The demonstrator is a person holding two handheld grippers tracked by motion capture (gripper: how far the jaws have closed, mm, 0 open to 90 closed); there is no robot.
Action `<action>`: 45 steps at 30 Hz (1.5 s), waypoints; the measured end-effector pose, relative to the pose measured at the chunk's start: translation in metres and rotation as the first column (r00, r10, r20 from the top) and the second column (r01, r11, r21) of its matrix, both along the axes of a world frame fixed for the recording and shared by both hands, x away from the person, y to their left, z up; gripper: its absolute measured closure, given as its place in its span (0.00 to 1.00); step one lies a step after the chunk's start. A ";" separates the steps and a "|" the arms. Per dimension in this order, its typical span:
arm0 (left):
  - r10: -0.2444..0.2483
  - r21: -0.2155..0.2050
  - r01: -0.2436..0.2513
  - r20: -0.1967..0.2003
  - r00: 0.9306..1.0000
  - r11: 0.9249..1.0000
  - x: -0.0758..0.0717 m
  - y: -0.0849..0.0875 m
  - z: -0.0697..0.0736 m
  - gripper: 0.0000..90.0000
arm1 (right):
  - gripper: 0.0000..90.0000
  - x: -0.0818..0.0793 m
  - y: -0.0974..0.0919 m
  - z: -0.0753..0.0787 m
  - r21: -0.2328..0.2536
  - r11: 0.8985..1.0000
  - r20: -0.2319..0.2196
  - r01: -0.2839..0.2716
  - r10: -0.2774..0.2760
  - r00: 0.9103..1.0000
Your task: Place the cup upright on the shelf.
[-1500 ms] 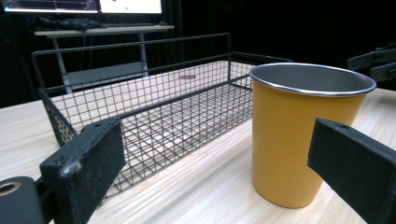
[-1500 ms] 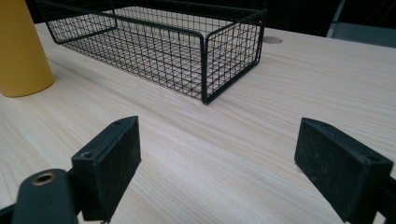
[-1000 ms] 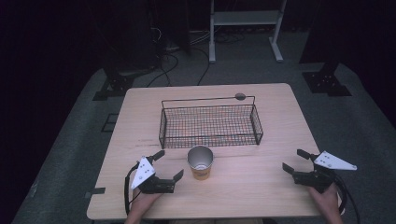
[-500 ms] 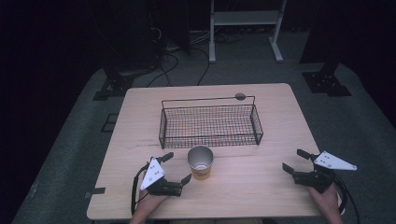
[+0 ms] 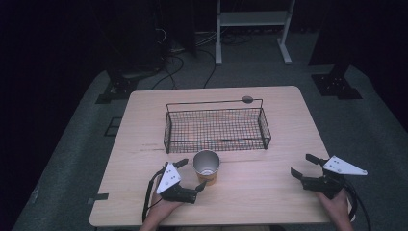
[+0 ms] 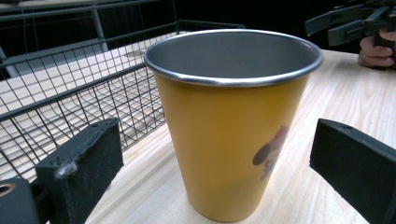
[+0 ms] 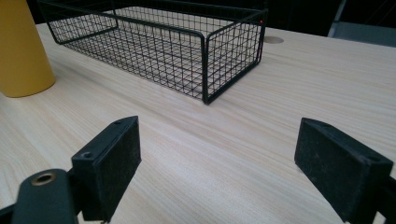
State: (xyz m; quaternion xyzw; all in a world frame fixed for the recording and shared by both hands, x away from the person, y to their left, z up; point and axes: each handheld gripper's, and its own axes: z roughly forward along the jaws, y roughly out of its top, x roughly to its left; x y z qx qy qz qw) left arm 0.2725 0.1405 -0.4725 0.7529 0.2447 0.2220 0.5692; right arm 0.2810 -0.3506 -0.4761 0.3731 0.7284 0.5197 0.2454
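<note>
A yellow metal cup [image 5: 207,167] with a silver rim stands upright on the wooden table [image 5: 269,192], just in front of a black wire basket [image 5: 216,126]. My left gripper [image 5: 191,174] is open at the cup's left side, its jaws reaching around it. In the left gripper view the cup [image 6: 233,121] stands between the two wide-apart jaws of that gripper [image 6: 217,179], with a gap on each side. My right gripper [image 5: 304,166] is open near the table's front right, with nothing between its jaws [image 7: 226,163]. The cup [image 7: 23,51] and the basket [image 7: 159,42] lie ahead of it.
The basket is empty and lies across the table's middle. A round grommet [image 5: 247,99] sits in the tabletop behind it. Bare wood stretches between the cup and the right gripper. Beyond the far edge are dark floor, cables and a white frame [image 5: 252,29].
My left gripper has moved right and forward until its open jaws flank the cup. The right gripper, the cup and the basket have stayed in place.
</note>
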 end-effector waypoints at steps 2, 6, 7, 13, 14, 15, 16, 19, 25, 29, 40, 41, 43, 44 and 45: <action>0.020 0.012 -0.020 -0.003 1.000 1.000 0.002 -0.006 -0.001 0.02 | 0.15 0.000 0.000 0.000 0.001 1.000 -0.001 0.000 0.000 1.000; 0.018 0.015 -0.017 -0.014 1.000 1.000 0.005 -0.011 -0.001 0.02 | 0.15 0.000 0.000 0.000 -0.001 1.000 0.001 -0.004 0.004 1.000; 0.021 0.009 -0.020 -0.018 1.000 1.000 0.005 -0.012 -0.001 0.02 | 0.15 0.000 0.000 0.000 -0.001 1.000 0.000 -0.003 0.003 1.000; 0.027 -0.002 -0.027 -0.041 0.999 1.000 0.011 -0.025 -0.003 0.02 | 0.15 0.000 0.000 0.000 -0.001 1.000 0.003 -0.006 0.006 1.000; 0.027 -0.002 -0.027 -0.041 0.999 1.000 0.011 -0.025 -0.003 0.02 | 0.15 0.000 0.000 0.000 -0.001 1.000 0.003 -0.006 0.006 1.000; 0.027 -0.008 -0.027 -0.044 0.999 1.000 0.012 -0.027 -0.003 0.02 | 0.15 0.000 0.000 0.000 0.000 1.000 0.002 -0.005 0.005 1.000; 0.026 -0.007 -0.026 -0.041 0.999 1.000 0.012 -0.028 -0.003 0.02 | 0.15 0.000 0.000 0.000 0.002 1.000 0.001 -0.004 0.004 1.000; 0.030 -0.004 -0.030 -0.029 0.999 1.000 0.015 -0.030 -0.001 0.02 | 0.15 0.000 -0.001 0.000 0.005 1.000 0.001 -0.005 0.005 1.000; 0.025 -0.018 -0.026 -0.030 0.999 1.000 0.018 -0.032 0.002 0.02 | 0.15 0.000 -0.001 0.000 0.006 1.000 0.000 -0.005 0.005 1.000; 0.024 -0.022 -0.025 -0.039 0.999 0.999 0.021 -0.033 0.003 0.02 | 0.15 0.000 0.000 0.000 0.000 1.000 0.004 -0.009 0.009 1.000; 0.002 -0.002 -0.002 -0.004 1.000 1.000 0.022 -0.040 0.010 0.14 | 0.15 0.000 -0.001 0.000 0.005 1.000 0.002 -0.009 0.009 1.000; 0.002 -0.002 -0.002 -0.004 1.000 1.000 0.022 -0.040 0.010 0.14 | 0.15 0.000 -0.001 0.000 0.005 1.000 0.002 -0.009 0.009 1.000; 0.002 -0.009 -0.002 0.002 1.000 1.000 0.022 -0.041 0.011 0.14 | 0.15 0.000 0.000 0.000 0.000 1.000 0.005 -0.011 0.011 1.000; -0.003 -0.038 0.003 0.002 1.000 0.999 0.021 -0.041 0.014 0.14 | 0.15 0.000 0.000 0.000 0.000 1.000 0.004 -0.010 0.010 1.000; -0.003 -0.038 0.003 0.002 1.000 0.999 0.021 -0.041 0.014 0.14 | 0.15 0.000 0.000 0.000 0.000 1.000 0.004 -0.010 0.010 1.000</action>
